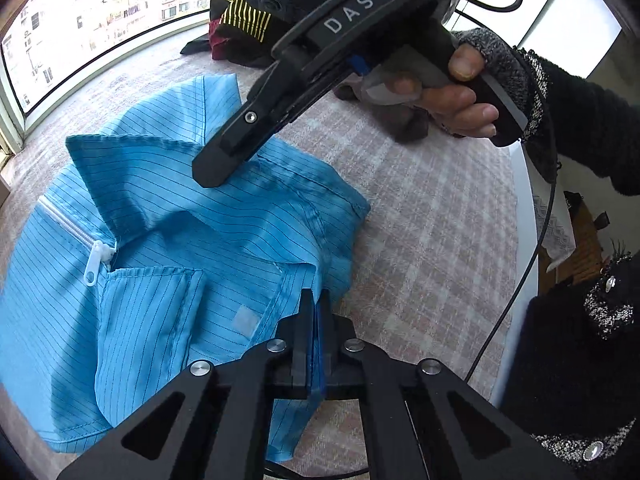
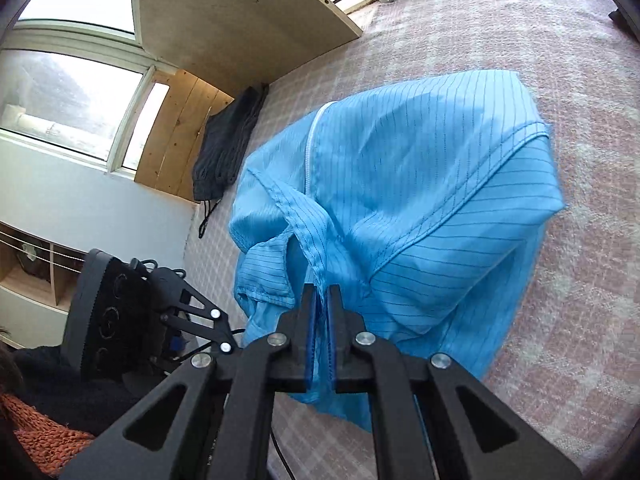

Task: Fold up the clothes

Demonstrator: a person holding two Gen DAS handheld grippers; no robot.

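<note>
On the checked surface [image 1: 420, 216] | left tool [image 1: 316, 300] pinches blue shirt [image 1: 180, 240] | right tool [image 2: 323, 296] pinches its edge

Pink plaid bedcover [image 2: 580, 240], big daylit windows [image 1: 100, 20], wood panel [image 2: 180, 136] & white shelf unit [image 2: 36, 276] nearby.

Blue garment [image 1: 168, 240]: lower left runs past the left wrist frame edge; hem partly blurred. Fabric edge hidden between left gripper [image 1: 316, 300] fingers. Right gripper [image 1: 218, 170] tips: grip point on cloth not resolvable in the left view. Dark clothes pile [image 1: 236, 32] partly behind gripper body; items indistinguishable.
</note>
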